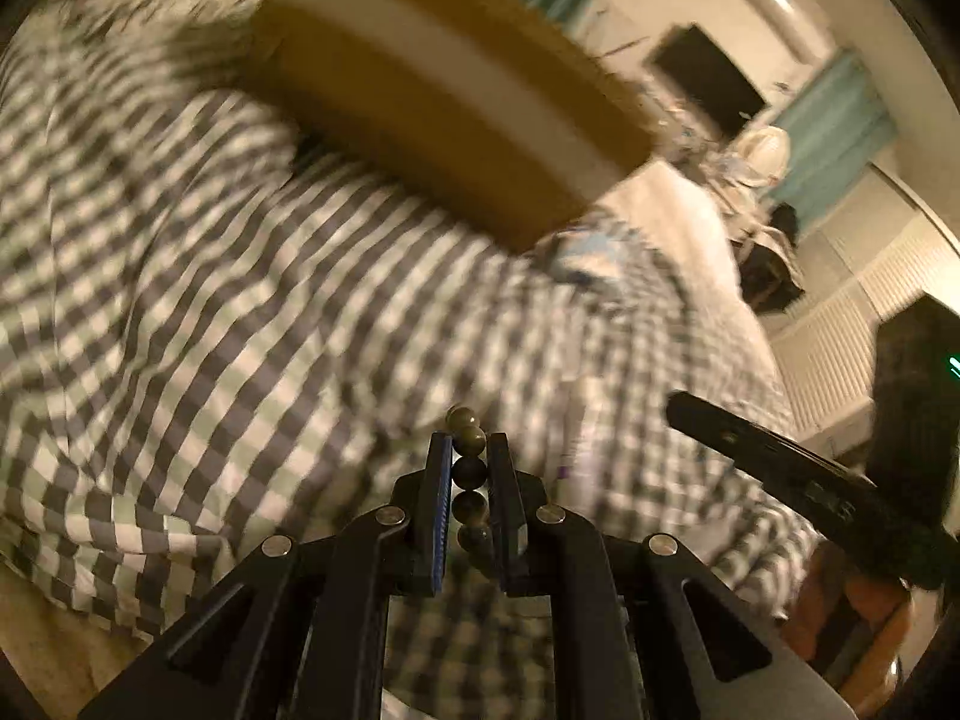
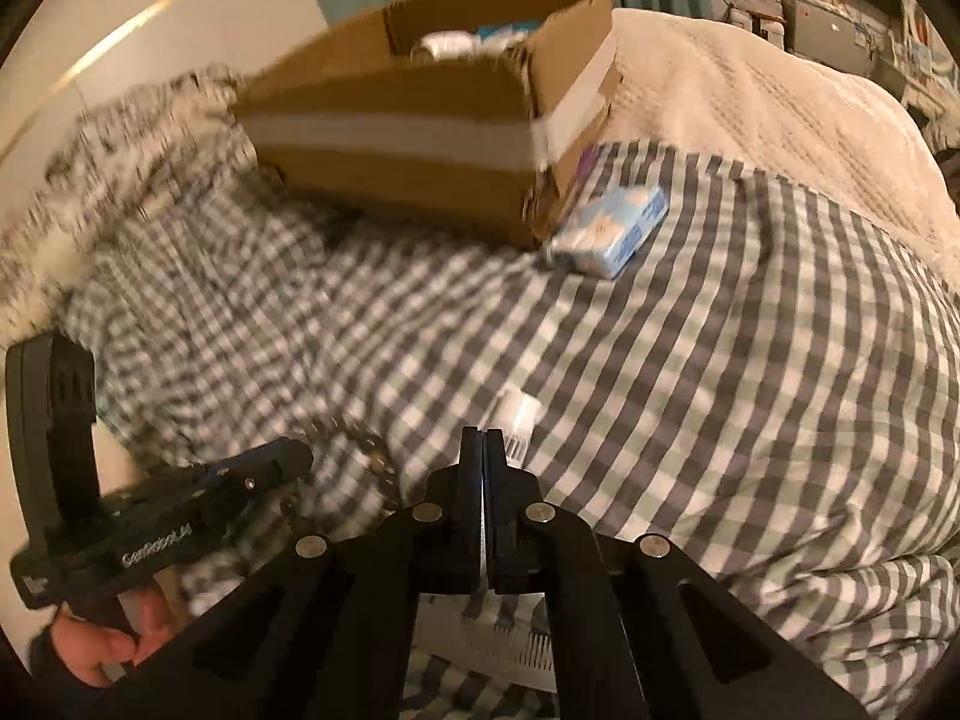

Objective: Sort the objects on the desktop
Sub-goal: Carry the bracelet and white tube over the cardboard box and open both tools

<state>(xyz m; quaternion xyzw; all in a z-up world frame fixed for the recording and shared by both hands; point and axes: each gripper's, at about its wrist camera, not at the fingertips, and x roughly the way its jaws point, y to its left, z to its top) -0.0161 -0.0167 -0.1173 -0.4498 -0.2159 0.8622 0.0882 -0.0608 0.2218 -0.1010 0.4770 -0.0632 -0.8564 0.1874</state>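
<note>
My left gripper is shut on a string of dark green beads, which runs up between its pads and pokes out past the tips. From the right wrist view the same gripper shows at the lower left with the blurred beads at its tip. My right gripper is shut on a thin white paper label with a barcode, seen edge-on as a pale line between the pads. Both hang over the grey checked cloth. An open cardboard box stands at the back.
A pale blue packet lies beside the box's right corner. A beige blanket covers the far right and a fuzzy throw lies left of the box. The box holds a few small items. A hand grips the left tool.
</note>
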